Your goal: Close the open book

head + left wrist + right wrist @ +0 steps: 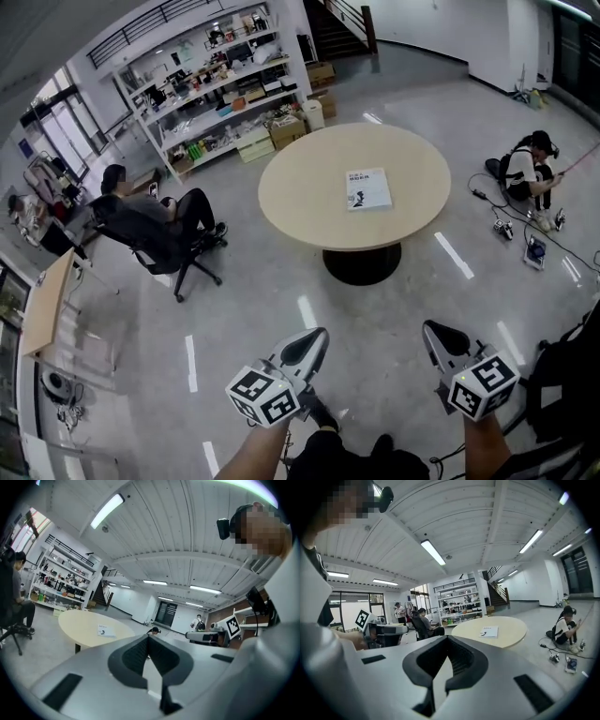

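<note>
Head view gives us the round table [309, 197] ahead, well apart from both grippers. The book [368, 188] lies flat on the table's pale beige top, right of the middle. It shows as a white rectangle with some print and a small dark figure on its face.

Behind the table stands a white shelving unit [220, 84] of open tiers. The tiers are crowded with boxes and small goods too fine for us to name. Brown cardboard boxes [286, 131] sit on the floor at its foot, and we cannot see into them.

The tabletop is smooth and matte and rests on a black pedestal [361, 265] with a rounded base. The floor [281, 281] is glossy grey and mirrors the ceiling lights as bright streaks. A black office chair [164, 248] stands to the left on splayed legs.

Our left gripper [317, 337] and right gripper [433, 333] are low in that view, white shells edged in dark ribbed padding. Each carries a cube of black-and-white square markers. In each gripper view the two jaws meet at the tip with nothing between them.
</note>
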`<action>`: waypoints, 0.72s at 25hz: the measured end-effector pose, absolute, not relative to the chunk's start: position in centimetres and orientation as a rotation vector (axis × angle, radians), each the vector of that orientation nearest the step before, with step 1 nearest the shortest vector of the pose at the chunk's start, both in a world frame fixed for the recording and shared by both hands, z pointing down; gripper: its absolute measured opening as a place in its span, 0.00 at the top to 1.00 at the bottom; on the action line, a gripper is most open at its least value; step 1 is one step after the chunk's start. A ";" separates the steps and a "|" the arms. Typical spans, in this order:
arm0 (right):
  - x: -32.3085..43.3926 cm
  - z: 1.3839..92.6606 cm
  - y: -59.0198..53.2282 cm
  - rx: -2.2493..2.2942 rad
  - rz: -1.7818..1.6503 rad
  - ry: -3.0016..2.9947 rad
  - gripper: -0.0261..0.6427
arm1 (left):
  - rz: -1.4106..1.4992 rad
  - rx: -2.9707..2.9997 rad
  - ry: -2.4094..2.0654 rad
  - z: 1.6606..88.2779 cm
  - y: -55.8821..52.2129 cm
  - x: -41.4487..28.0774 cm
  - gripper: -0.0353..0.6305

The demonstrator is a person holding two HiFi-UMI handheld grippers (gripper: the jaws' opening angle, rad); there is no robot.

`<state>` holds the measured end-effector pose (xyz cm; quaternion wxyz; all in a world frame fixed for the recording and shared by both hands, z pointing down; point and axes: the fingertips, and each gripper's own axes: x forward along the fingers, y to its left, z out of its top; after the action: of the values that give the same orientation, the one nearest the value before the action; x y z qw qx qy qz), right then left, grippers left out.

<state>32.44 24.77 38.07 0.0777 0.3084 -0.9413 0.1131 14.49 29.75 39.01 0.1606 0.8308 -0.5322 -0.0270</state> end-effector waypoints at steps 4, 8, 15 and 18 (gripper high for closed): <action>33.3 36.9 27.7 0.938 0.345 -2.856 0.96 | -0.053 2.423 -1.525 37.2 34.1 15.8 0.96; 33.1 35.6 30.9 0.982 0.341 -2.876 0.96 | -0.039 2.440 -1.554 36.6 37.7 15.7 0.96; 32.2 35.3 37.7 1.076 0.313 -2.854 0.96 | -0.006 2.548 -1.449 36.6 44.0 15.9 0.96; 31.7 35.1 40.1 1.128 0.333 -2.828 0.96 | -0.011 2.545 -1.447 36.8 46.2 14.9 0.96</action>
<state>31.70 40.11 35.10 0.0393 0.3679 -0.9227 0.1086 14.88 46.20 36.84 0.1070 0.8644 -0.4914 -0.0036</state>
